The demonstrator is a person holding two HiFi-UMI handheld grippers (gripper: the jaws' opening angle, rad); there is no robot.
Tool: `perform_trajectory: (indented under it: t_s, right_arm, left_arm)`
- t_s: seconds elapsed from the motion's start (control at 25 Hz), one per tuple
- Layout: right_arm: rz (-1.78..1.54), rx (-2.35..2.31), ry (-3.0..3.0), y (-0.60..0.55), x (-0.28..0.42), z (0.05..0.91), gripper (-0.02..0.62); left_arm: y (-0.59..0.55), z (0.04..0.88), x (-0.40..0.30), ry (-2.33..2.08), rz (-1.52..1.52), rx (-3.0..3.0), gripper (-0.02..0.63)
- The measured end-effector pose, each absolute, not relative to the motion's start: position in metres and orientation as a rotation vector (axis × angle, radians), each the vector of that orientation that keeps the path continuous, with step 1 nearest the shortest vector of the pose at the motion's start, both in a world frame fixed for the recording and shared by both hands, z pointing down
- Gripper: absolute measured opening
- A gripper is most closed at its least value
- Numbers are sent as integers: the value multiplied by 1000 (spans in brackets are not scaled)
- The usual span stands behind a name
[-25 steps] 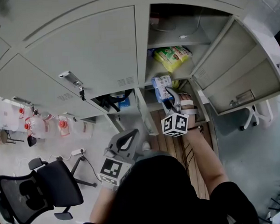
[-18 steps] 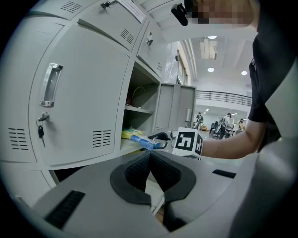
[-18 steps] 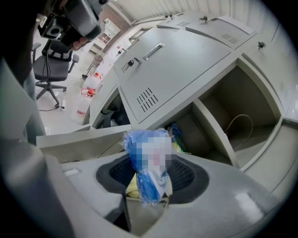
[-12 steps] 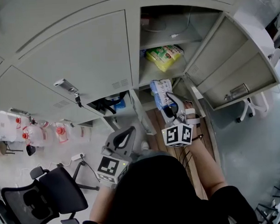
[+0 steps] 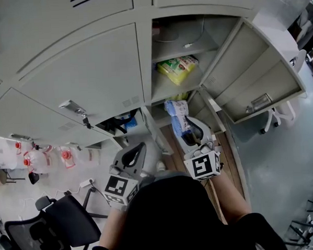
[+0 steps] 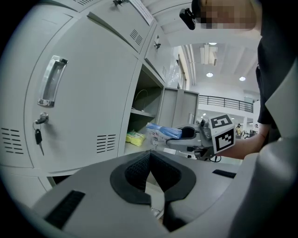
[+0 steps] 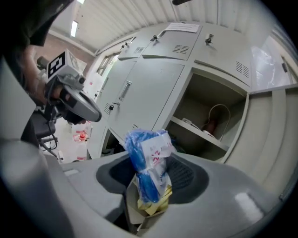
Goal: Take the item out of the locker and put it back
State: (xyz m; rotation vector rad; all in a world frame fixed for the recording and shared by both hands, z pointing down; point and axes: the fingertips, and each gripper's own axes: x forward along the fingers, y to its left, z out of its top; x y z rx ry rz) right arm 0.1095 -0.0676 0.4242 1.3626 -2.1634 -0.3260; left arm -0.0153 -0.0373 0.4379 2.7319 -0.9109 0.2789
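Holding anything, that right gripper (image 5: 189, 127)?

Yes. Its jaws are partly closed and pressed on a blue packet (image 7: 148, 163) with a white label, which stands upright between the pads with some yellow showing at its lower end.

And where is the packet relative to the locker (image 5: 145, 59)?

Outside it, in the air just in front of the open compartment. From the head view it sits below the shelf (image 5: 162, 89) that carries a yellow-green packet (image 5: 177, 68). How near it is to the shelf edge I cannot tell.

Anything else inside?

A higher shelf with a white cable (image 5: 190, 44) lying on it. The door (image 5: 259, 85) is swung wide to the right.

What about the left gripper (image 6: 152, 174)?

Its jaws are together, the dark pads meeting at the tips, with nothing between them. It is held level and lower, off to the left of the other gripper, facing the closed door (image 6: 88, 93) beside the open compartment.

Any detail on that closed door?

A metal handle (image 6: 50, 81) with a key (image 6: 38, 135) hanging in the lock under it, and vent slits lower down.

And around the person?

An office chair (image 5: 57, 221) at the lower left, and bottles with red caps (image 5: 43, 156) on the floor by the lockers.
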Motion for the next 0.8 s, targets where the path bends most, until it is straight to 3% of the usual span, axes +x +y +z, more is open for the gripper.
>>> perform_trajectory:
  t_s: [0.8]
  right_arm:
    - [139,1556,-2595,-23,113,388,187]
  left_arm:
    - [-55,435,-33,-882,232,2709,11]
